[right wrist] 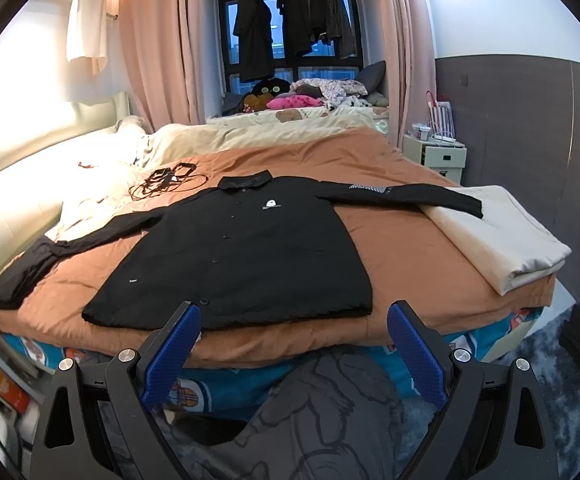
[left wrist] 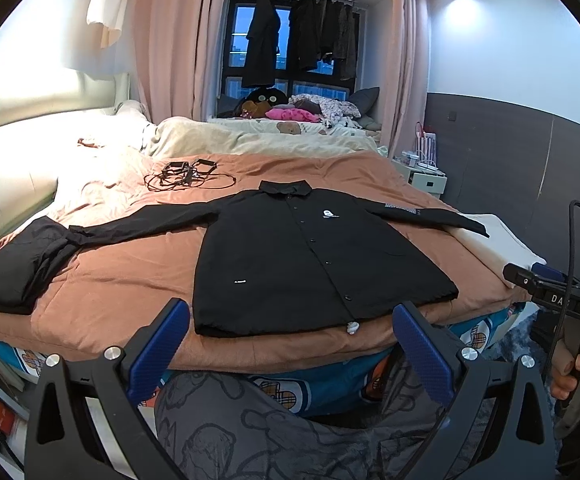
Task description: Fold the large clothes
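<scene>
Left wrist view: left tongs (left wrist: 290, 344) spread wide, holding nothing; black jacket (left wrist: 297, 256) lies flat on the brown quilt (left wrist: 130, 280) just ahead, sleeves outstretched. Cables (left wrist: 186, 174) lie beyond its collar.

Right wrist view: right tongs (right wrist: 293, 344) likewise spread; jacket (right wrist: 242, 256) ahead-left, folded cream blanket (right wrist: 501, 236) ahead-right under one cuff.

A home bedroom: wide bed (right wrist: 389, 264) with brown quilt, pink curtains (right wrist: 162, 40), clothes hung at the window (right wrist: 290, 24).
</scene>
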The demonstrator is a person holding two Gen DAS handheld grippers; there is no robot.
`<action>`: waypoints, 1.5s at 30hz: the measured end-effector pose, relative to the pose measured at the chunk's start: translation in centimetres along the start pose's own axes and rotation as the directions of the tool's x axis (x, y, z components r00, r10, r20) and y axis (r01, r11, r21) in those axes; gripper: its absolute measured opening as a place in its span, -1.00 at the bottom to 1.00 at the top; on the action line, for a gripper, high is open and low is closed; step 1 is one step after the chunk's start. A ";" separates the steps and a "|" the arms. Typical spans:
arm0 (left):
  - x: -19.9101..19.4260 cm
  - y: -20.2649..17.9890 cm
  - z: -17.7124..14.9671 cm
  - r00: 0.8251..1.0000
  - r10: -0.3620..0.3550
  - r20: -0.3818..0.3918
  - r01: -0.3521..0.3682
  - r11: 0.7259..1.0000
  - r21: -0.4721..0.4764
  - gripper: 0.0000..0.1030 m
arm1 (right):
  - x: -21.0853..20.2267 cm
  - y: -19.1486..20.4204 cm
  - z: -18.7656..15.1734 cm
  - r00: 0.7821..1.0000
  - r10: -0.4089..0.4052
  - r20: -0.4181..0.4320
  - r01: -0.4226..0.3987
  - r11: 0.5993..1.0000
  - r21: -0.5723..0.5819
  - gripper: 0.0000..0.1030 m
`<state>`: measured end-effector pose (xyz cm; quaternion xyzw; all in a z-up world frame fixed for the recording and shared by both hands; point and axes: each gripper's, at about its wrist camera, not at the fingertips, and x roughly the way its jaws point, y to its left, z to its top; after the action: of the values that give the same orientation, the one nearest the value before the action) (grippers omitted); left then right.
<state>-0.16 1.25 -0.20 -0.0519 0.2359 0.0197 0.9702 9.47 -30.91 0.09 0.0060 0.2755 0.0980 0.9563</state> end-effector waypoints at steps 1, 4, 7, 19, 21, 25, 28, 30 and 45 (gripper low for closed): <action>0.3 0.3 0.2 1.000 0.003 -0.003 -0.003 1.000 -0.005 1.00 | 0.4 0.1 0.1 1.000 0.001 -0.006 -0.001 1.000 -0.001 0.84; 1.4 1.2 0.8 1.000 0.011 -0.011 -0.011 1.000 -0.018 1.00 | 1.6 0.3 0.9 1.000 0.012 -0.019 -0.012 1.000 -0.006 0.84; 2.9 2.2 1.5 0.999 0.014 -0.034 -0.015 0.999 -0.030 1.00 | 3.0 0.4 1.8 0.999 0.027 -0.023 -0.027 1.000 -0.001 0.84; 8.8 8.6 4.4 0.996 0.063 -0.062 -0.069 0.993 -0.095 1.00 | 10.5 2.6 5.8 0.995 0.060 -0.074 -0.061 0.998 -0.017 0.83; 10.0 10.1 5.0 0.994 0.079 -0.074 -0.087 0.990 -0.112 0.96 | 11.8 3.0 6.5 0.994 0.076 -0.085 -0.078 0.997 -0.016 0.83; 12.0 13.4 5.9 0.990 0.109 -0.094 -0.123 0.980 -0.155 0.80 | 14.6 4.3 8.0 0.989 0.108 -0.101 -0.111 0.994 -0.023 0.70; 13.5 16.0 6.5 0.985 0.128 -0.118 -0.149 0.970 -0.193 0.66 | 16.6 5.3 9.1 0.987 0.111 -0.114 -0.114 0.993 -0.027 0.61; 14.4 18.2 6.8 0.983 0.134 -0.123 -0.161 0.957 -0.241 0.63 | 17.9 6.0 9.7 0.986 0.118 -0.118 -0.122 0.992 -0.027 0.58; 21.3 31.2 9.3 0.957 0.190 -0.220 -0.272 0.854 -0.443 0.41 | 28.9 11.8 12.7 0.945 0.258 -0.203 -0.251 0.966 0.057 0.05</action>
<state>21.02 33.62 -4.57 -0.2572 0.3098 0.1883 0.8958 37.95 -13.28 -3.52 0.0459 0.3729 0.2165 0.9011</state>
